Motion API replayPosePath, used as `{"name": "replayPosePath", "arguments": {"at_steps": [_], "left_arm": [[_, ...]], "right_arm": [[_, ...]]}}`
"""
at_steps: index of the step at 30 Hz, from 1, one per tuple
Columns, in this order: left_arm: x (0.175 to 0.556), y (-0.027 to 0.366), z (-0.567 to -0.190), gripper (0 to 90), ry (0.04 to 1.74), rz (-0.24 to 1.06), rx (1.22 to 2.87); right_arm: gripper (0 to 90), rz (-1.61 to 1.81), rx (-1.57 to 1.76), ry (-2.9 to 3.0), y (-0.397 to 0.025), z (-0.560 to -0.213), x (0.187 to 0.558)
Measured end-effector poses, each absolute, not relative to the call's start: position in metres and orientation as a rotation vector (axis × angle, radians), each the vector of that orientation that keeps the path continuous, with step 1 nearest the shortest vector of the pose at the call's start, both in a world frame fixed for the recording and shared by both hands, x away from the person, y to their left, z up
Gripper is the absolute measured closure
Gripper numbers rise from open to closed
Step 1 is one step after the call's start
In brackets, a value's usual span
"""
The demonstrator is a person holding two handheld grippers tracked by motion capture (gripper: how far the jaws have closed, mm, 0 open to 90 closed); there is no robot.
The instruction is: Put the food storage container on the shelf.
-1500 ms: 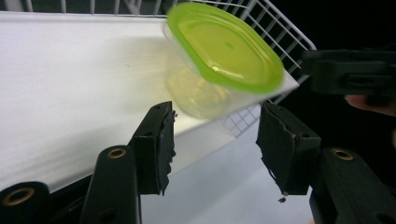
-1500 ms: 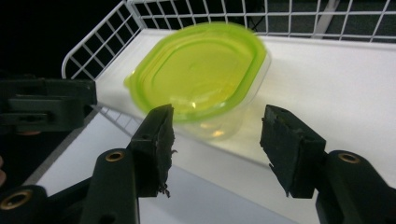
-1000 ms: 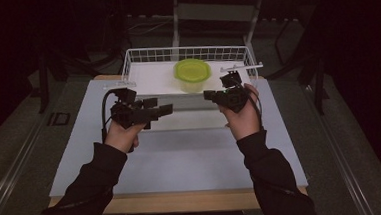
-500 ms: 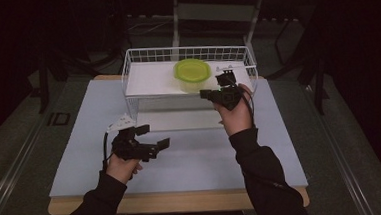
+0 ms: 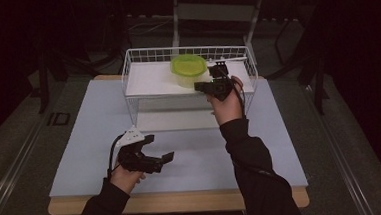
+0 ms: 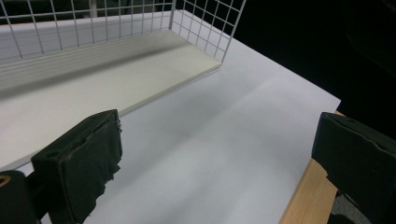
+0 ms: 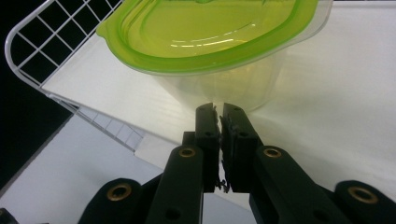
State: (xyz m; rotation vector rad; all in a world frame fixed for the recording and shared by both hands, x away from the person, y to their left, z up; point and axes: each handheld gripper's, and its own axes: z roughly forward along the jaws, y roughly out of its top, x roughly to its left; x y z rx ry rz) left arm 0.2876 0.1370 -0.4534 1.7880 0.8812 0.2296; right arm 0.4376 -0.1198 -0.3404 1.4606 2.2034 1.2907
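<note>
- Left tongs (image 5: 154, 159) hung spread and empty, low over the near counter (image 5: 191, 157).
- Right tongs (image 7: 220, 122) were pressed together, empty, just before the green-lidded tub (image 7: 219, 51) on the wire rack (image 5: 142, 80); advancing unopened, they might shove it.

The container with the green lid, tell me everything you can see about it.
The container is a clear plastic tub with a translucent lime-green lid shut on top. It stands upright on the white shelf inside the wire basket. The right gripper, jaws shut, points at its side wall, very near; contact cannot be told.
</note>
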Motion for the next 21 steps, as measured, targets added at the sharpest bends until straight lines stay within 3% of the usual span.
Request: {"name": "replayPosePath", "arguments": {"at_steps": [11, 14, 20, 21], "left_arm": [[0.288, 0.144, -0.454, 2.7, 0.888, 0.232, 1.774], [0.288, 0.144, -0.454, 2.7, 0.892, 0.245, 1.767], [0.287, 0.143, -0.456, 2.7, 0.876, 0.253, 1.782], [0.287, 0.143, -0.456, 2.7, 0.876, 0.253, 1.782]], "right_arm": [[80.2, 1.309, 1.44, 2.211, -0.123, -0.342, 0.427], [71.8, 1.307, 1.384, 2.235, -0.125, -0.343, 0.416], [45.7, 1.351, 1.279, 2.249, -0.132, -0.352, 0.393], [45.7, 1.351, 1.279, 2.249, -0.132, -0.352, 0.393]]}}
